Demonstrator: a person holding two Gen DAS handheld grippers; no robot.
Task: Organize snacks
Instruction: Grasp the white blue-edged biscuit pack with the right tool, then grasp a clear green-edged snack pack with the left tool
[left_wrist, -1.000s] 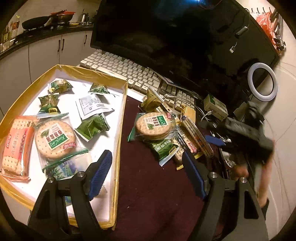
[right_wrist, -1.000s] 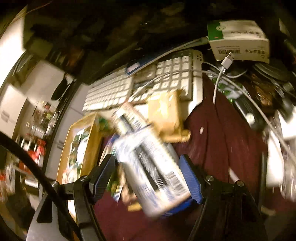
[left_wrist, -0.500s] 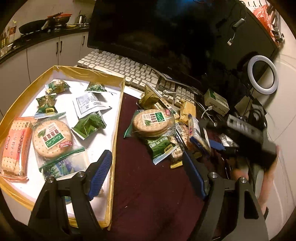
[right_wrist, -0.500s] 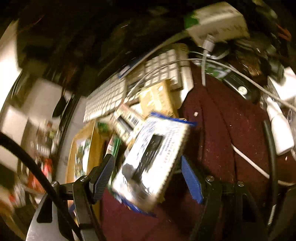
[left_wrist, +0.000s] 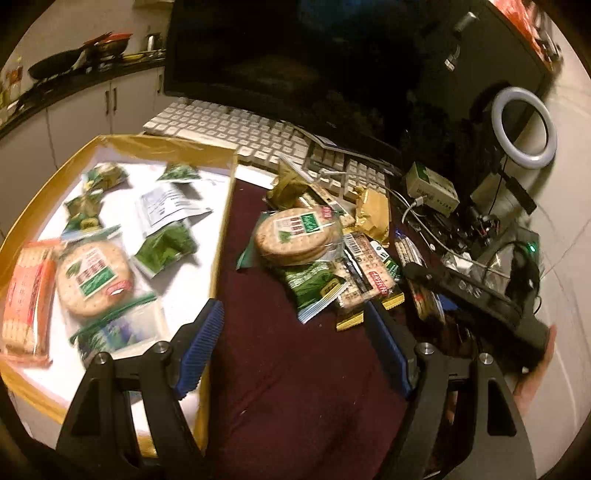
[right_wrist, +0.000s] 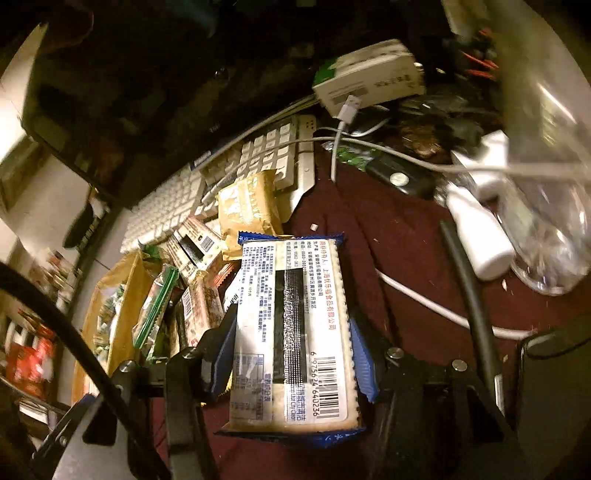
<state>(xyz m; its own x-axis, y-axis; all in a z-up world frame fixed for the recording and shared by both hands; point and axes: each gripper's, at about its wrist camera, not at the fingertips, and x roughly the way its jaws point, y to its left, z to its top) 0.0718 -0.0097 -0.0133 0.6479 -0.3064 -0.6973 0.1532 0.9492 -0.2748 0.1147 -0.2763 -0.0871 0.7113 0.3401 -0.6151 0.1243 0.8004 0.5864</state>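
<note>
Cracker pack (right_wrist: 293, 328) pinched lengthwise between the just-closing pads of the right gripper (right_wrist: 291, 354), long axis along the fingers, beside the snack pile; tray (left_wrist: 225, 206) off left, nearer the empty, spread left gripper (left_wrist: 295, 350).

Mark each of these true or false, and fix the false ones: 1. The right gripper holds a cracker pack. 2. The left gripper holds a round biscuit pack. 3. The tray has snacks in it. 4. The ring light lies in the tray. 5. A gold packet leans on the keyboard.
1. True. The right gripper has just closed its jaws on the cracker pack, barcode side up.
2. False. The left gripper is open over the dark red cloth with nothing between its jaws.
3. True. The tray holds several packets.
4. False. The ring light stands past the monitor, far from the tray.
5. True. The gold packet leans on the keyboard.
</note>
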